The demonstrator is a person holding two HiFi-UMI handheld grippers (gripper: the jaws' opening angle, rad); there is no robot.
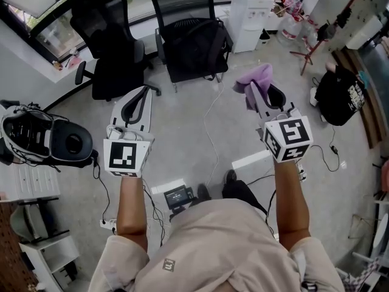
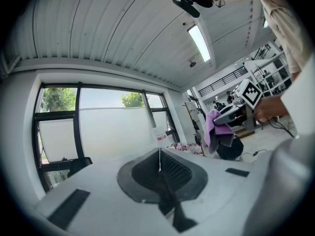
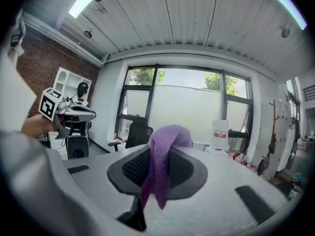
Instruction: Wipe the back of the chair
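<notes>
Two black office chairs stand ahead of me by the window: a padded one and a mesh-backed one with its back facing me. My right gripper is shut on a purple cloth, which drapes over the jaw tips, about a metre short of the chairs. My left gripper is held up level with it on the left, shut and empty. In the right gripper view the padded chair shows past the cloth.
A white water dispenser stands right of the chairs. A black bag lies on the floor at right, and a black-and-white device rests on a shelf at left. Cables run across the grey floor.
</notes>
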